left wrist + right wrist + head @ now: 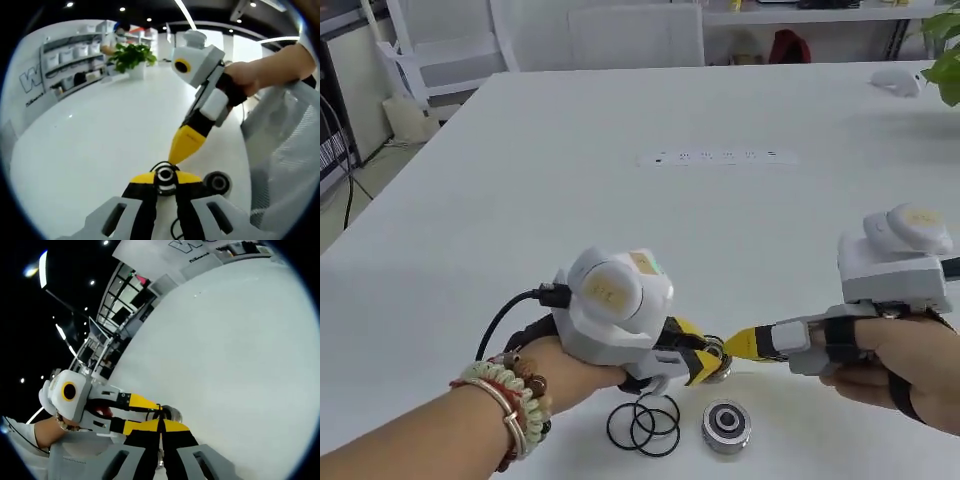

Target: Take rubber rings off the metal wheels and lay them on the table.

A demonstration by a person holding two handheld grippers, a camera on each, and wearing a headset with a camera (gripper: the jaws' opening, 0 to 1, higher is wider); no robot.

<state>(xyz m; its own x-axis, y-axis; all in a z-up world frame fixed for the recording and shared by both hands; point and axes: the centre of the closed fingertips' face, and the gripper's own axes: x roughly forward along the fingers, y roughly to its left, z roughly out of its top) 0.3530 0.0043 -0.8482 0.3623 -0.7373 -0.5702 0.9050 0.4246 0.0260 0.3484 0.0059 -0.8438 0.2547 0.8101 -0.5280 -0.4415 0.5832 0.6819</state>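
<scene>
White table (620, 220) with rubber rings (643, 426), metal wheel (725, 423), power strip (717, 157)

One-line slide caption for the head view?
Left tool clamps a silver metal wheel, right tool shut at its rim; black rubber rings and a second wheel lie on the white table.

Black rings (642, 428), white table (620, 220)
</scene>
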